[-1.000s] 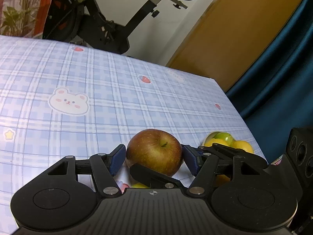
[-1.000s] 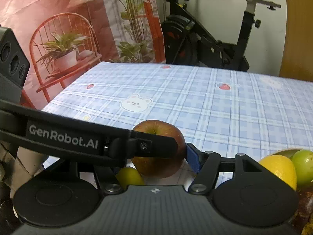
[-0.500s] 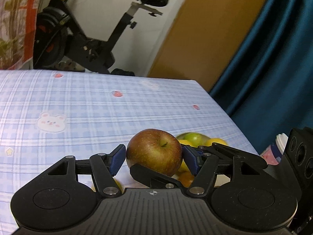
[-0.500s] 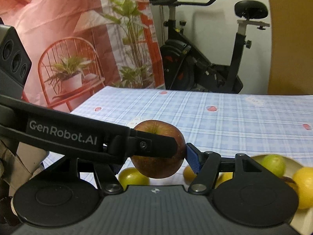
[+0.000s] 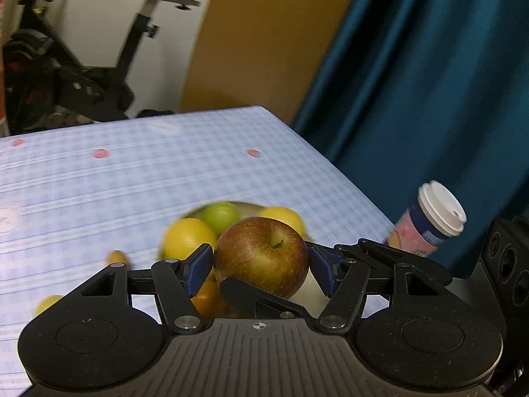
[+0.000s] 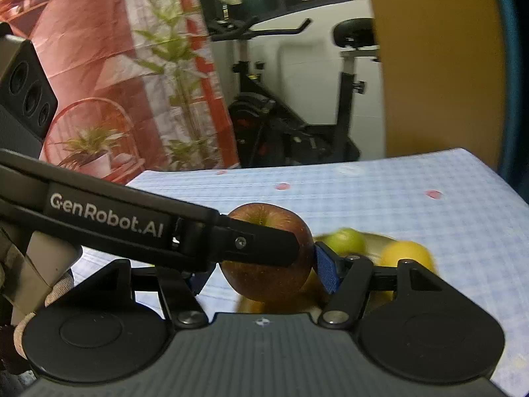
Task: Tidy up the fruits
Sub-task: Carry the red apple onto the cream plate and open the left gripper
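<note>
A red-yellow apple (image 5: 261, 251) hangs above the checked tablecloth, gripped from both sides. The blue pads of my left gripper (image 5: 261, 266) press on its flanks. In the right wrist view the same apple (image 6: 267, 281) sits between the pads of my right gripper (image 6: 263, 274), with a black finger of the left gripper (image 6: 231, 241) crossing in front of it. Just behind and below the apple lies a plate (image 5: 244, 203) holding a lemon (image 5: 188, 238), a green fruit (image 5: 220, 215) and another lemon (image 5: 282, 218).
Two small yellow fruits (image 5: 115, 258) (image 5: 48, 302) lie loose on the cloth left of the plate. A lidded paper cup (image 5: 429, 221) stands near the table's right edge, by a blue curtain. An exercise bike (image 6: 291, 125) stands beyond the far edge.
Both grippers carried the apple to the right and slightly up. The plate of fruit, earlier off to the right, now lies directly behind and under the apple.
</note>
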Motion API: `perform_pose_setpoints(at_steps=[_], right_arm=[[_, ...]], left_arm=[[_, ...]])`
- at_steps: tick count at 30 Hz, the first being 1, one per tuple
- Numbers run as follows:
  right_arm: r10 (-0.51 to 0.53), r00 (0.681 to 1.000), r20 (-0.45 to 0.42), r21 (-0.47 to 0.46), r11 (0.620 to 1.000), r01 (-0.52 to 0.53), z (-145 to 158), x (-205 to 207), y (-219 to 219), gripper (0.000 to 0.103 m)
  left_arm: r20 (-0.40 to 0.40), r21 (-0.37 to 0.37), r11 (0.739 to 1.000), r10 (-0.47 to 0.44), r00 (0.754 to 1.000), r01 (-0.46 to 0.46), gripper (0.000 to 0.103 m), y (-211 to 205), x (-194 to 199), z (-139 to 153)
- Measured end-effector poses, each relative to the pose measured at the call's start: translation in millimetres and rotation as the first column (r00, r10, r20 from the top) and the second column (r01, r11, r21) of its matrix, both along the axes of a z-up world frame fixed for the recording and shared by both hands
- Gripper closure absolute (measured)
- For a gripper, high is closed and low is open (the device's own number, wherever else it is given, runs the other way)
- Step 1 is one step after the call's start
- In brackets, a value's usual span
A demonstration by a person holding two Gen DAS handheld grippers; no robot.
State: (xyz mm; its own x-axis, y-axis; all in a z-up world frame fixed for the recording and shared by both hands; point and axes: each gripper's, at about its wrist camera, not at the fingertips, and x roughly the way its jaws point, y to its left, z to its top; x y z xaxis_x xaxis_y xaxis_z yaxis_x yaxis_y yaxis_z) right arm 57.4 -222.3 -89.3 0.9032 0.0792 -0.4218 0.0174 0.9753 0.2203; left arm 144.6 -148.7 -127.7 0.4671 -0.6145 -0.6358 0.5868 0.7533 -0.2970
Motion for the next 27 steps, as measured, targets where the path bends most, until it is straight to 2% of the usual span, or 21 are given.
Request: perform_pose_setpoints(at_steps=[5,10,19,27], right_arm=[[-0.058,0.998,-0.016,-0.008,0.998,0.057,-4.1,-26.7,-24.3,0.037],[-0.104,0.994,-0.040,0.017,0.994,0.105,-14.4,-44.3,-48.6,0.037],[-0.130,0.990,-0.055,0.046,0.990,0.133,-37.0,-44.6,-64.1,0.037],[-0.136,0.990,-0.038,0.023,0.990,0.137,-47.9,-42.8,-68.3,0.037]], left_arm=[[-0.014,0.020,0.997,-0.068,0.998,0.068,0.036,-33.2,-7.9,-7.9],[-0.033,0.051,0.994,-0.097,0.995,0.099,0.035,-59.2,-9.1,-24.0],[-0.057,0.100,0.991,-0.081,0.995,0.086,0.035,-78.7,-1.2,-42.4],[-0.045,0.115,0.990,-0.081,0.996,0.086,0.034,-89.4,2.1,-48.3]])
